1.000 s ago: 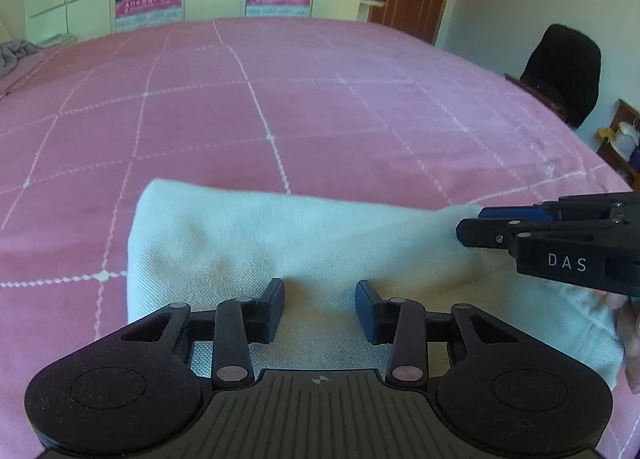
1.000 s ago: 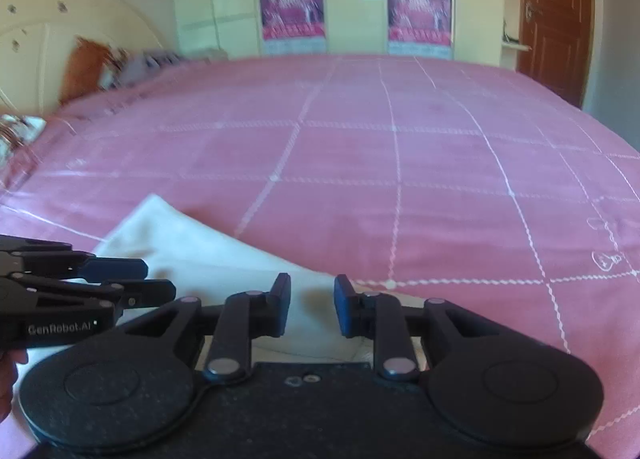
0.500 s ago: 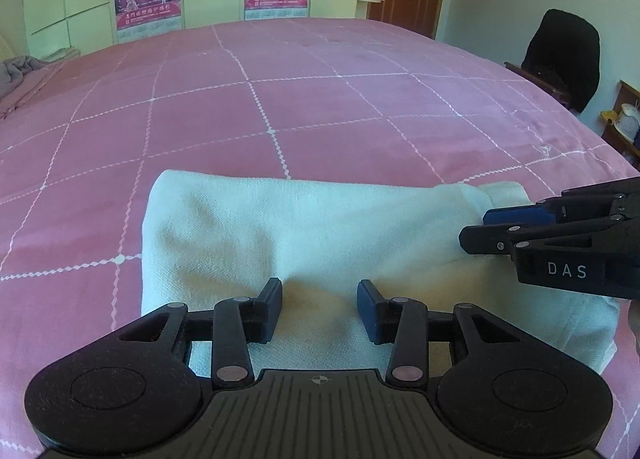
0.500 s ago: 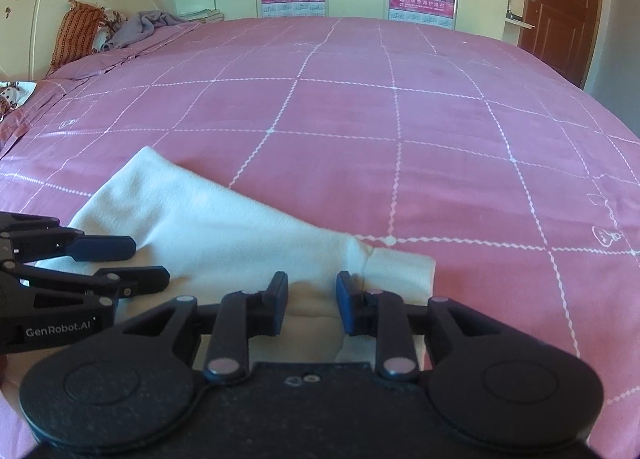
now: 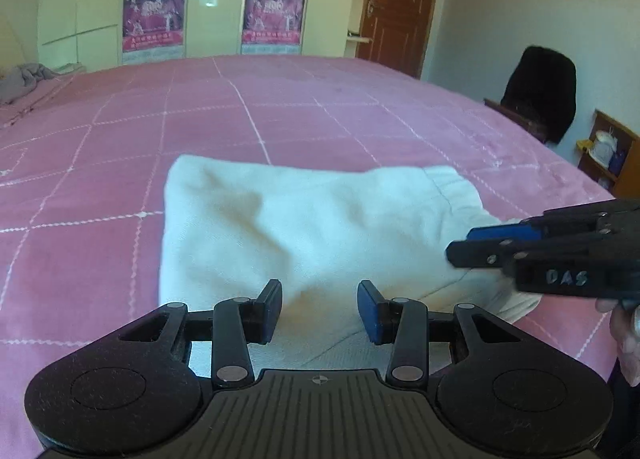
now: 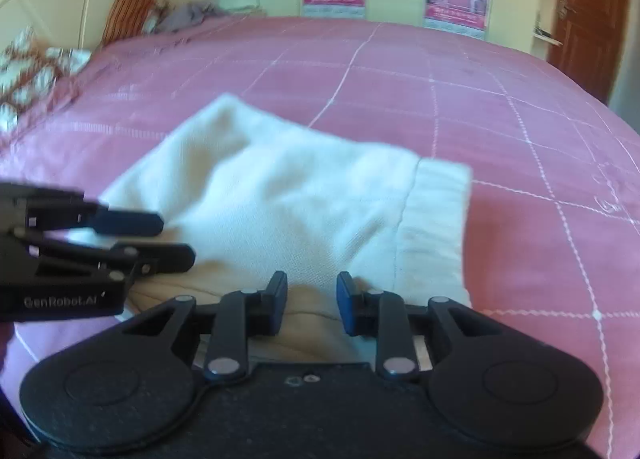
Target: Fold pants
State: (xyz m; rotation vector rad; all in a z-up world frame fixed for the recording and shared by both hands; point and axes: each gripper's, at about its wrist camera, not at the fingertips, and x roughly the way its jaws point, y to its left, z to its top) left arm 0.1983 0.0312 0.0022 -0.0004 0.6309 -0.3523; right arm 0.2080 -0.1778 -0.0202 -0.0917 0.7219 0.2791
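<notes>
Cream-white pants lie folded into a compact rectangle on the pink checked bedspread. In the right wrist view the pants show a ribbed band at their right end. My left gripper hovers open over the near edge of the fold, with nothing pinched. From the right side my right gripper reaches in over the band end. It is open too, with cloth only beneath the gap. The left gripper enters that view from the left.
The bedspread stretches far beyond the pants. Pillows and a grey cloth lie at the head end. A wardrobe with posters, a brown door, a dark-draped chair and a low shelf stand around.
Both grippers have drawn back toward the near bed edge, so the whole folded pants now show ahead of them. The right jaws stand slightly wider.
</notes>
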